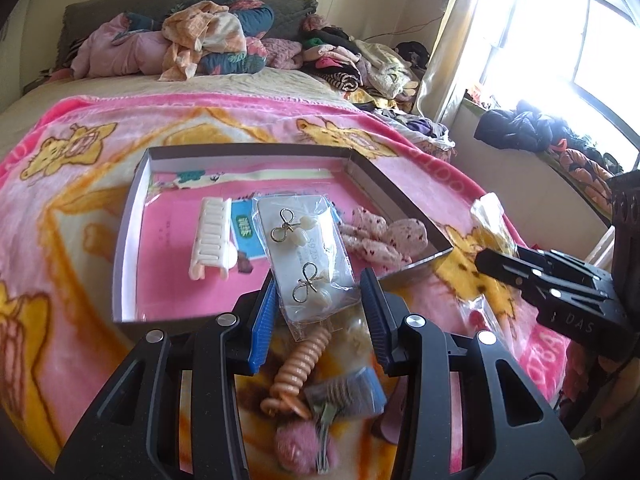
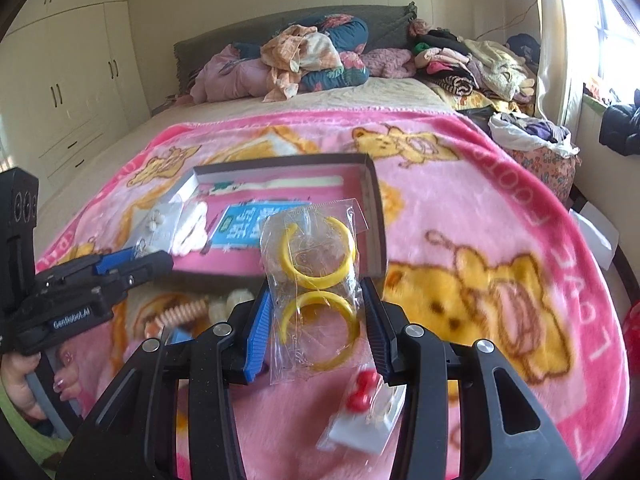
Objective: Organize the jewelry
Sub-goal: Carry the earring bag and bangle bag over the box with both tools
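Note:
A shallow open box [image 1: 128, 216] with a pink floor lies on the pink blanket; it also shows in the right wrist view [image 2: 372, 184]. My left gripper [image 1: 320, 300] is shut on a clear bag of gold bow earrings [image 1: 308, 256], held over the box's near edge. My right gripper [image 2: 316, 312] is shut on a clear bag of yellow hoop earrings [image 2: 316, 280], held just before the box's right corner. In the box lie a white hair claw [image 1: 212, 236] and pink floral hair pieces [image 1: 380, 236].
On the blanket in front of the box lie an orange spiral hair tie [image 1: 300, 364], a pink fuzzy piece [image 1: 296, 448] and a bagged red bow piece [image 2: 362, 400]. Piled clothes [image 1: 192, 40] cover the bed's far end. A window [image 1: 560, 40] is at right.

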